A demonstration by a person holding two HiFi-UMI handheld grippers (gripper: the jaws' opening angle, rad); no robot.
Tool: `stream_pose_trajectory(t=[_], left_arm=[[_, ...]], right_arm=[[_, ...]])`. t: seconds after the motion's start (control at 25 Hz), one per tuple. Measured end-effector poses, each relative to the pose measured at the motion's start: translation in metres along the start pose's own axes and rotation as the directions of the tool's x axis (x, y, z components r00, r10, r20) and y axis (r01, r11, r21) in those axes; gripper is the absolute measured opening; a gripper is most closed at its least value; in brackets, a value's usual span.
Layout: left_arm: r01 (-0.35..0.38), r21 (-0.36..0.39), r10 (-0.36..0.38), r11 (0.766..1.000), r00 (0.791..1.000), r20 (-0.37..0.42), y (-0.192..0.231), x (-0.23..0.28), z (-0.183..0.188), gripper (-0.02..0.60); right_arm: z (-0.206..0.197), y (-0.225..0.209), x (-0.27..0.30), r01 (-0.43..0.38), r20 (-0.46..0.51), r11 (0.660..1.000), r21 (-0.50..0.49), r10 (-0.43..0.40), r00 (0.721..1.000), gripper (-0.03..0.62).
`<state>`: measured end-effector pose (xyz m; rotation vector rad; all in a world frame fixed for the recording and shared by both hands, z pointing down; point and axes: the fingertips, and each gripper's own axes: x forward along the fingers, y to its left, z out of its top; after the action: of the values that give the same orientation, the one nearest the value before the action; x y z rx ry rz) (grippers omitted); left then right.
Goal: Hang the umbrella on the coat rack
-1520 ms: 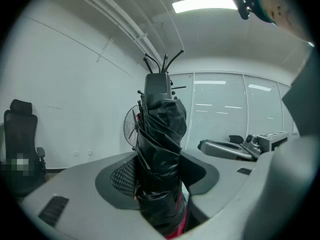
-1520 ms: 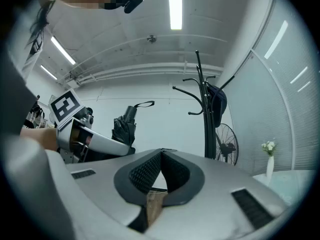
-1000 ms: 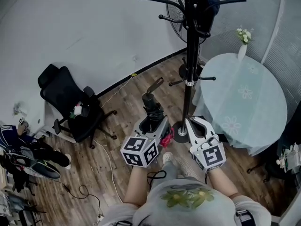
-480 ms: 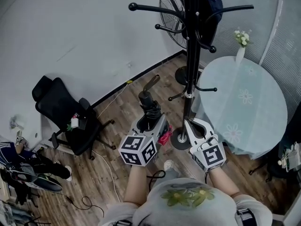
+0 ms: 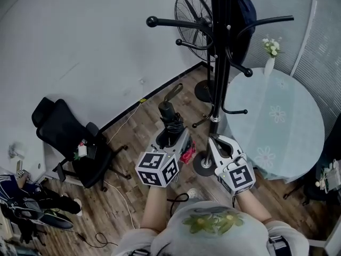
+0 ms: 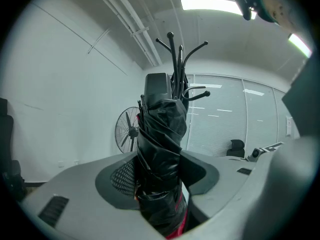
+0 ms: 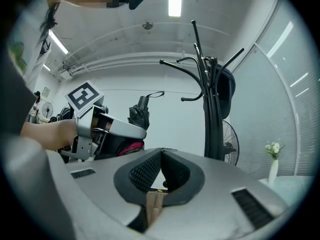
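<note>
The left gripper (image 5: 171, 138) is clamped on the lower body of the folded black fabric umbrella (image 5: 171, 117); in the left gripper view the rolled canopy fills the gap between the jaws. The right gripper (image 5: 216, 143) holds nothing, its ribbed pads meeting at the tips. The umbrella's long axis runs up and away from the left gripper, handle end and wrist strap (image 5: 175, 94) farthest out. It stands just left of the tall black metal coat rack (image 5: 219, 52), apart from the pole. The right gripper is nearer the rack's round base (image 5: 203, 165), but the loaded left gripper must make the hang. The likely target, the ball-tipped upper arm (image 5: 154, 22), reaches out to the left of the pole, above and beyond the strap, so the coming move probably calls for a lift and a reach forward. A dark bag (image 5: 246, 8) already hangs on the rack's right side. Right of the rack, on the round pale table (image 5: 287, 143), a slim white vase (image 5: 269, 66) holds small white flowers (image 5: 272, 46).
</note>
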<state>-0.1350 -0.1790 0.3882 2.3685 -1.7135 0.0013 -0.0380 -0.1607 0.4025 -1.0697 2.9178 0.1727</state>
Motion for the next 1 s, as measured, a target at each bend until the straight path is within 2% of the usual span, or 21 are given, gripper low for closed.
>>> stream_pose_trajectory(t=[0.24, 0.68, 1.0], left_arm=[[0.027, 0.006, -0.027, 1.000, 0.999, 0.016, 0.015, 0.017, 0.018, 0.224], [0.069, 0.029, -0.070, 0.997, 0.997, 0.035, 0.031, 0.051, 0.043, 0.224], [0.068, 0.052, -0.069, 0.996, 0.998, 0.008, 0.037, 0.066, 0.047, 0.224]], right_arm=[[-0.004, -0.007, 0.018, 0.030, -0.040, 1.000, 0.010, -0.029, 0.999, -0.002], [0.001, -0.019, 0.049, 0.045, -0.012, 0.999, 0.000, -0.045, 0.999, -0.002], [0.003, -0.031, 0.061, 0.067, -0.018, 0.998, 0.016, -0.067, 0.998, -0.002]])
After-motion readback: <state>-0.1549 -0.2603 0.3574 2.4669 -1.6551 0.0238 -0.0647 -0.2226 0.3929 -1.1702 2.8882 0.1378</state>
